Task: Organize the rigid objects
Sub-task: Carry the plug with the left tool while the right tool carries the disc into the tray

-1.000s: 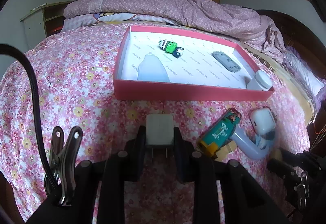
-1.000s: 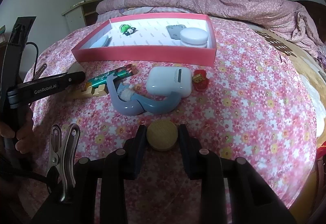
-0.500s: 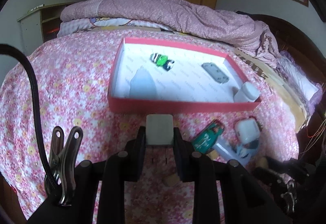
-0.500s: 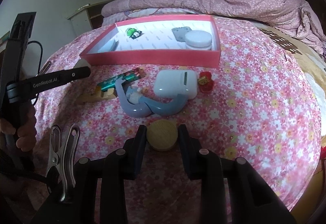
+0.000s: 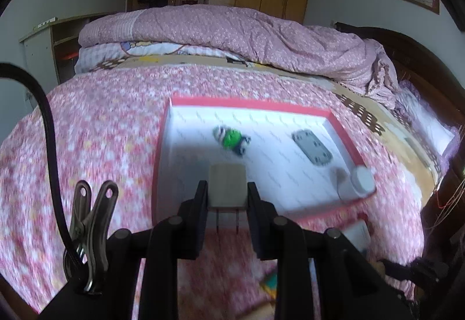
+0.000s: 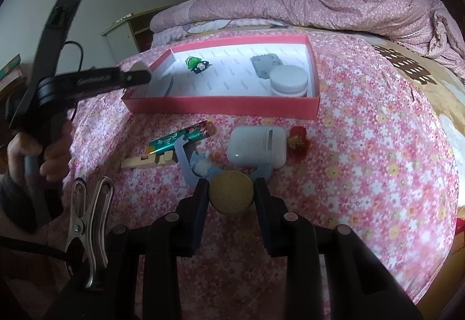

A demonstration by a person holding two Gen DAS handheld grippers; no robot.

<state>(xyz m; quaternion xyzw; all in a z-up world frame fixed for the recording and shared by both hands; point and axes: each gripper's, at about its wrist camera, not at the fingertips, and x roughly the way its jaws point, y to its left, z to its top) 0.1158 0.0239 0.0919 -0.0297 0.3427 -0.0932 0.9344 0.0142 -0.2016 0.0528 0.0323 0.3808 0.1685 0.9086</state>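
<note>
Jaws of the left gripper (image 5: 227,192) are clenched on a white plug adapter (image 5: 227,188), prongs pointing back toward the camera, above the near wall of the pink tray (image 5: 247,102). Jaws of the right gripper (image 6: 231,193) grasp a round wooden disc (image 6: 231,194) over the flowered bedspread (image 6: 363,145). Just beyond the disc lie a blue curved piece (image 6: 186,166), a white earbud case (image 6: 257,147), a green tube (image 6: 180,139) and a small red toy (image 6: 298,141). Farther off, the tray holds a green toy (image 6: 196,62), a grey plate (image 6: 265,65) and a white jar (image 6: 288,81).
</note>
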